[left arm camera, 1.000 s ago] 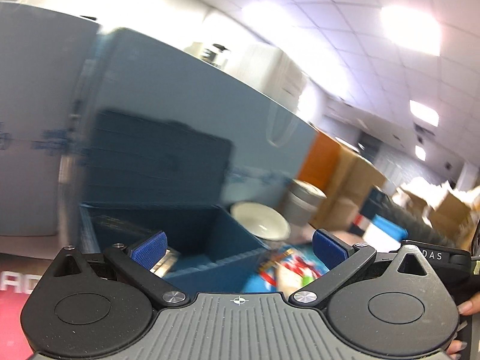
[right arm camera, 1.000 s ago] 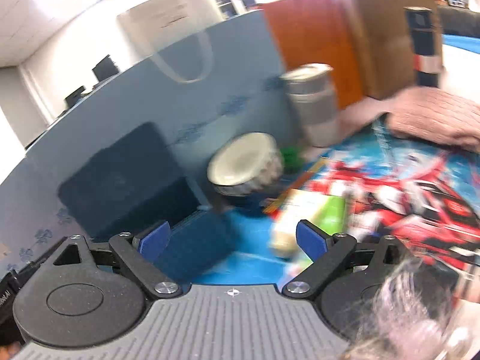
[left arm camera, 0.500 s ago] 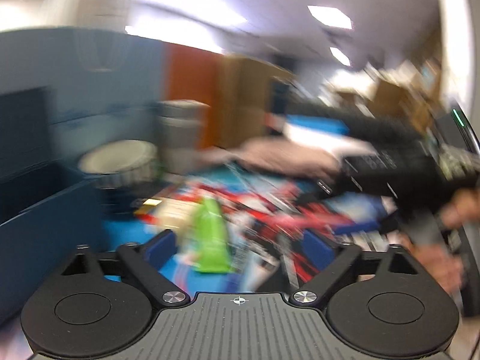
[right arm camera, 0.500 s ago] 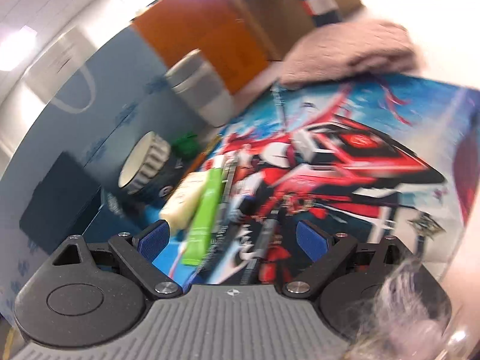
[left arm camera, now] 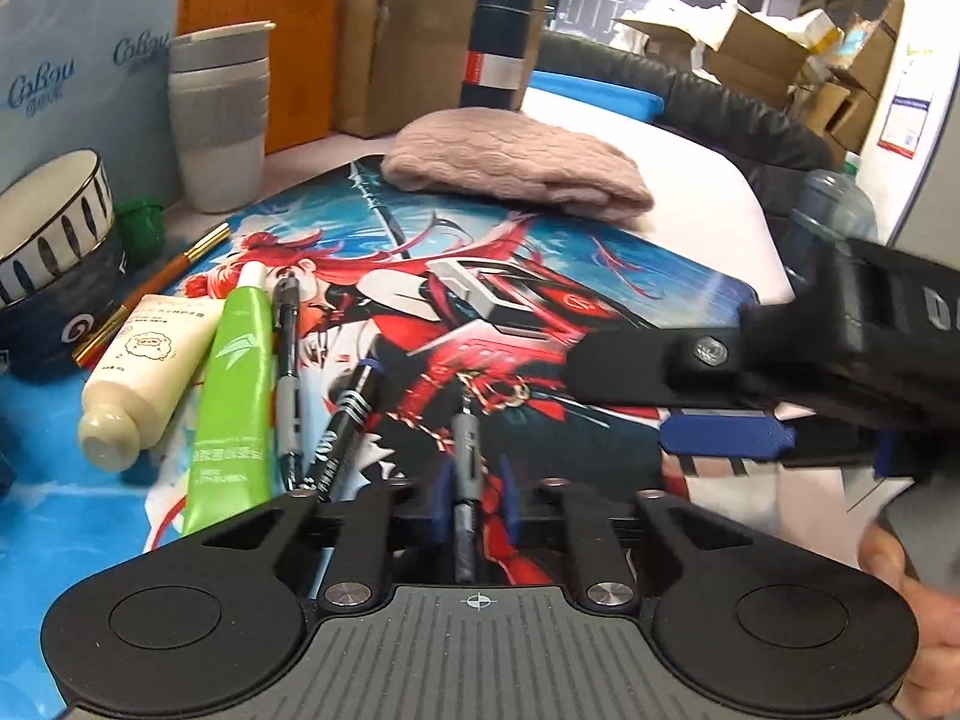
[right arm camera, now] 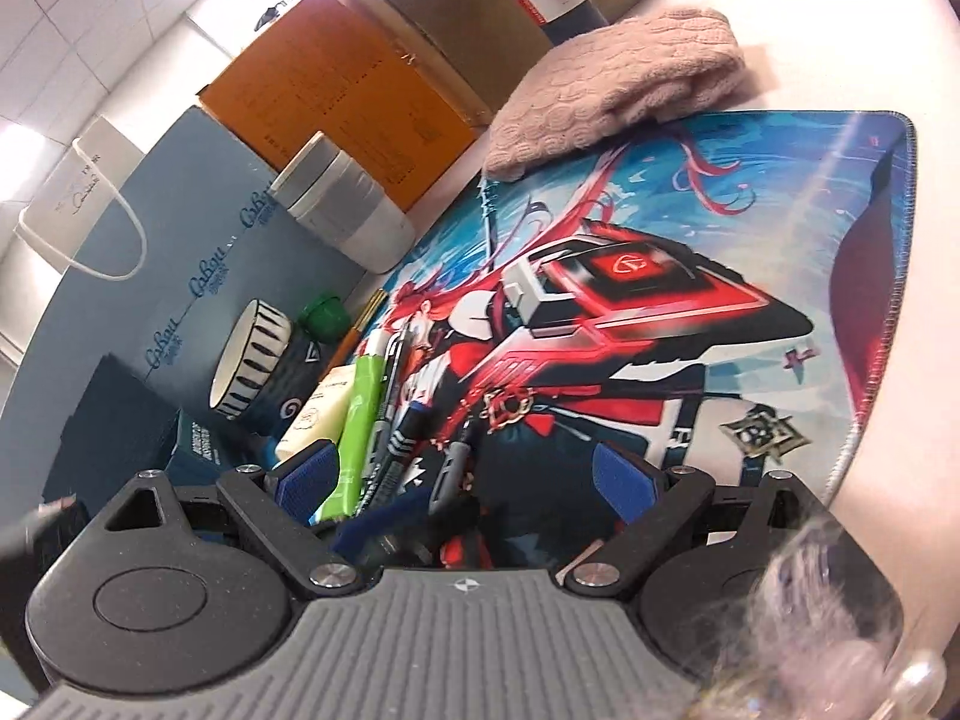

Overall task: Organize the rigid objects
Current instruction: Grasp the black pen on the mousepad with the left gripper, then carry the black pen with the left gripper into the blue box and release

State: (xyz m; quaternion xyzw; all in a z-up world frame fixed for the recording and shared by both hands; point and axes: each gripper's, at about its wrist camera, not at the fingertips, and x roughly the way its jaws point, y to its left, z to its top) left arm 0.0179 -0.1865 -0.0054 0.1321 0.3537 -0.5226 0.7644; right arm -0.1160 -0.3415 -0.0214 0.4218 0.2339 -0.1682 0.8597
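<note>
- Two grippers over a printed desk mat (left arm camera: 600, 252), anime artwork in red, white and blue.
- Left gripper (left arm camera: 474, 495) tilted down at the mat, blue pads brought together on a grey pen (left arm camera: 465, 450); pen lying on the mat, tip pointing away from the camera.
- Right gripper (right arm camera: 465, 477) spread wide, nothing between its blue pads; seen from the left wrist as a black body with one blue pad (left arm camera: 726, 435) hovering just right of the gripped pen.
- Left of the grey pen, in a loose row on the mat: black marker (left arm camera: 345, 420), another grey pen (left arm camera: 287, 372), green tube (left arm camera: 231, 396), cream bottle (left arm camera: 141, 372) lying on its side.
- Beyond the bottle: slim orange brush with gold ferrules (left arm camera: 153, 285), striped bowl (left arm camera: 51, 228) on a dark base, small green cap (left arm camera: 141, 222).
- Further back: grey-and-white lidded cup (left arm camera: 219, 120) upright, blue paper bag (left arm camera: 78, 60), orange box (left arm camera: 264, 18), cardboard box (left arm camera: 414, 30), dark flask (left arm camera: 501, 30).
- Pink knitted cloth (left arm camera: 516, 162) bunched at the far edge of the mat.
- Fingers of a hand (left arm camera: 918, 600) at the lower right edge of the left wrist view.
</note>
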